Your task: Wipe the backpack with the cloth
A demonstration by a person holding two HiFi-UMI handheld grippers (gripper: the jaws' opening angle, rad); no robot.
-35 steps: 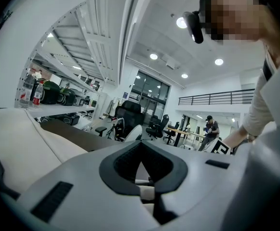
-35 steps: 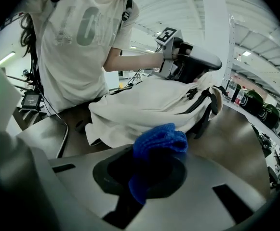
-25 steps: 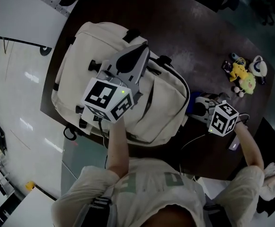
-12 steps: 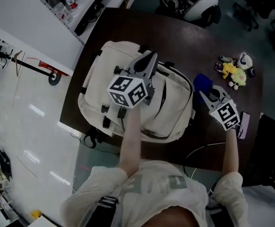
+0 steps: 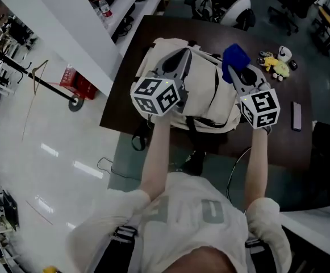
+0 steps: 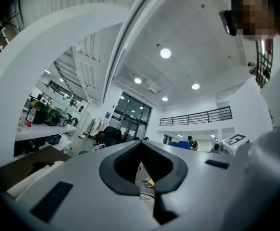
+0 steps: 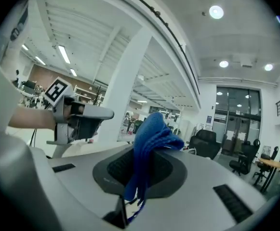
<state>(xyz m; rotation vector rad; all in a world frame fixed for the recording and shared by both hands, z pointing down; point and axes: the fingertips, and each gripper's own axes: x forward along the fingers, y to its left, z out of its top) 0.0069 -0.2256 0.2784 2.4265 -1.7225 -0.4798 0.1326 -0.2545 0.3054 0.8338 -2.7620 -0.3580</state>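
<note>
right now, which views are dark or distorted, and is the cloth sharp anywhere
Head view: dim and dark toward the right edge, glare streaks on the white floor, backpack readable. Left gripper view: fisheye bends the walls, ceiling lamp blooms. Right gripper view: same fisheye, blue cloth sharp between the jaws.

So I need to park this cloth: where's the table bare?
Bare table lies between the backpack and the phone, nearside of the plush toys. The backpack fills the left half; only thin strips border it.

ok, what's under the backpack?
The dark table, which shows around the backpack. Anything lying directly beneath it is covered and cannot be seen.
</note>
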